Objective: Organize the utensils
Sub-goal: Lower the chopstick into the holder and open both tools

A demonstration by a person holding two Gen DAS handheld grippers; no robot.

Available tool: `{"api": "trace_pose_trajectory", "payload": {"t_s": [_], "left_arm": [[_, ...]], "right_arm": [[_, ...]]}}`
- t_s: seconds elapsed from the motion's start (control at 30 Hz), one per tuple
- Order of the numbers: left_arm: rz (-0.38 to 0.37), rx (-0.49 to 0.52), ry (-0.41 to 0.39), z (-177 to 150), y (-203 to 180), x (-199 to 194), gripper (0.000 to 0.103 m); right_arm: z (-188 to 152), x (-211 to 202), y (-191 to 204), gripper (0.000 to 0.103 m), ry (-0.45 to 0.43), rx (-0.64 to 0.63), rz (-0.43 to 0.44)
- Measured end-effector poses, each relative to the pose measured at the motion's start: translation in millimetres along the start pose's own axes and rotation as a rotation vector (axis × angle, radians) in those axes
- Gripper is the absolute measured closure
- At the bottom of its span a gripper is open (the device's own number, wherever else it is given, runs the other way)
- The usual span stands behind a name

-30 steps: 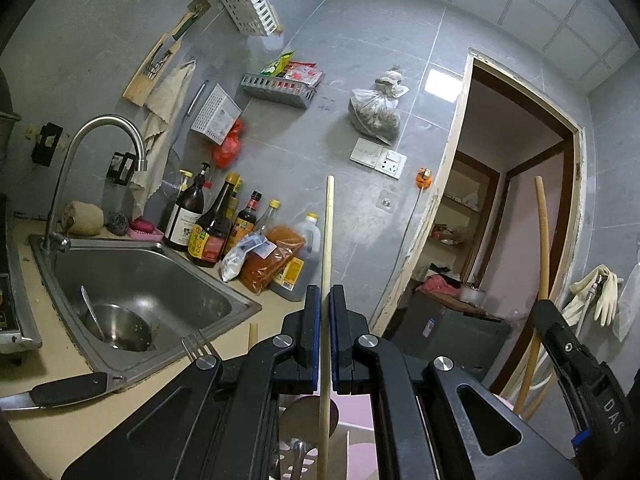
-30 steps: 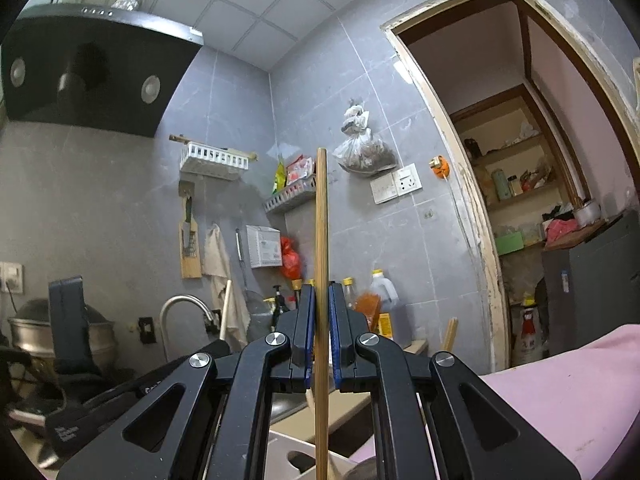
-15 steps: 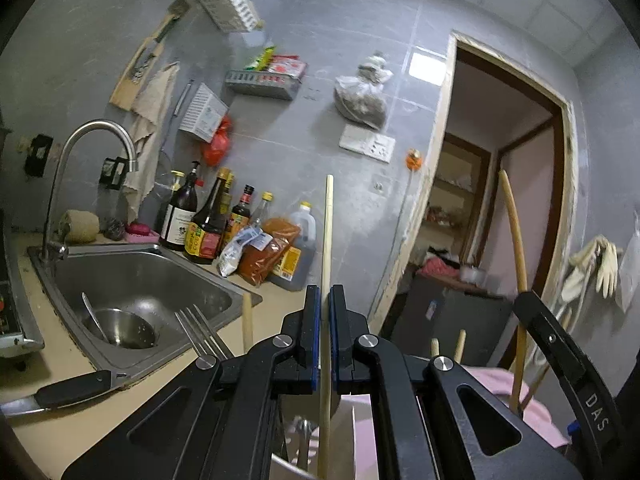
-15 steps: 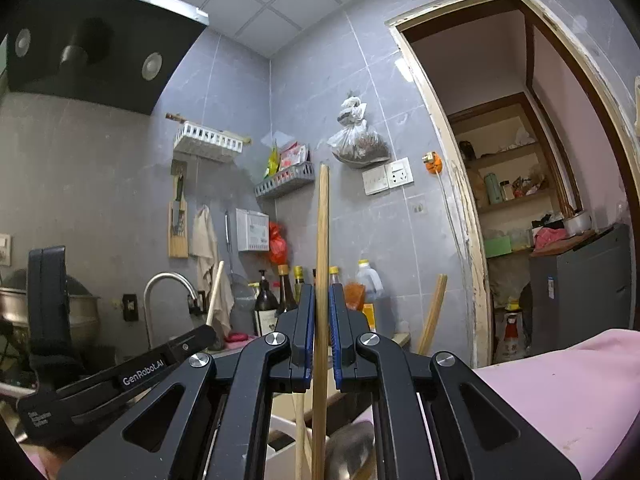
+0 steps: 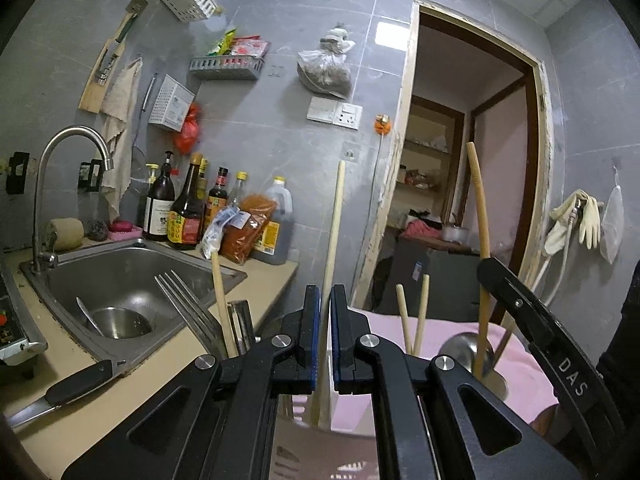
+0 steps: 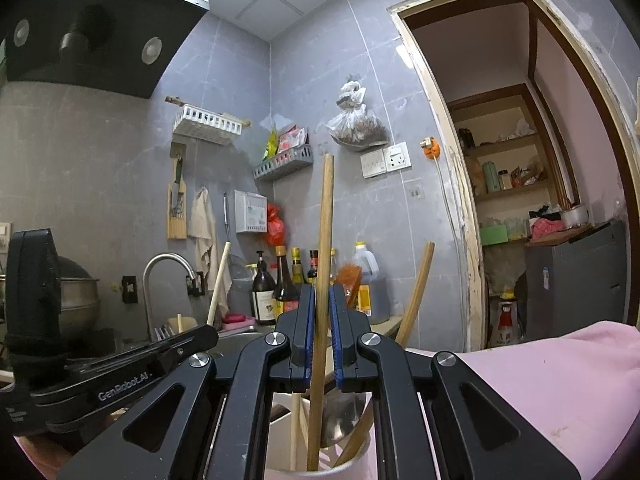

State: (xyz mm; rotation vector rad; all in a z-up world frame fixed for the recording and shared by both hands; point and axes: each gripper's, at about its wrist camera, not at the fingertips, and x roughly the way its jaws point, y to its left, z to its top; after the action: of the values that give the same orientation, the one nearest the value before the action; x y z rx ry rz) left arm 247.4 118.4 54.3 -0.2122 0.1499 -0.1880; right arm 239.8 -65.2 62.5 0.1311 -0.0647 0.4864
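My left gripper (image 5: 324,336) has its jaws a little apart around a pale wooden chopstick (image 5: 333,240) that stands upright, its lower end down in a white holder (image 5: 332,404). My right gripper (image 6: 323,332) has its jaws slightly apart around a darker wooden chopstick (image 6: 323,240), whose lower end rests inside a white utensil cup (image 6: 360,466) with a metal spoon (image 6: 344,416) and other wooden handles. A fork (image 5: 188,308) and more chopsticks (image 5: 412,312) stand in the holder. The right gripper's body (image 5: 552,352) shows in the left wrist view.
A steel sink (image 5: 120,280) with a tap (image 5: 68,168) lies at left, a knife (image 5: 68,388) on the counter edge. Sauce bottles (image 5: 188,208) line the wall. A pink cloth (image 6: 560,380) covers the surface at right. A doorway (image 5: 460,180) opens behind.
Both grippers have come down with their chopsticks, whose lower ends now sit in the holder. Both pairs of jaws have loosened a little. More utensils in the holder have come into view.
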Motion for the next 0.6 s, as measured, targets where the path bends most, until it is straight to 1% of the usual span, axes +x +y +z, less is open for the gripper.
{"api": "trace_pose_trajectory", "payload": {"t_s": [0.17, 0.33, 0.43, 0.47, 0.6], "left_arm": [[-0.006, 0.0, 0.021, -2.2, -0.9, -2.5, 0.098], [-0.021, -0.013, 0.025, -0.9, -1.5, -9.5, 0.088], [-0.031, -0.021, 0.025, 1.7, -3.6, -14.9, 0.083], [-0.033, -0.023, 0.025, 2.7, -4.4, -16.2, 0.081], [-0.038, -0.018, 0.031, 6.6, -11.9, -23.2, 0.077]], "right_arm": [[0.3, -5.8, 0.9, 0.094, 0.006, -0.008, 0.002], [1.9, -12.6, 1.5, 0.093, 0.007, -0.013, 0.001], [4.5, -18.8, 0.7, 0.087, -0.003, -0.017, -0.002], [5.3, -21.5, 0.2, 0.083, -0.005, -0.017, -0.004], [8.8, -32.9, -2.2, 0.082, -0.011, -0.026, -0.016]]}}
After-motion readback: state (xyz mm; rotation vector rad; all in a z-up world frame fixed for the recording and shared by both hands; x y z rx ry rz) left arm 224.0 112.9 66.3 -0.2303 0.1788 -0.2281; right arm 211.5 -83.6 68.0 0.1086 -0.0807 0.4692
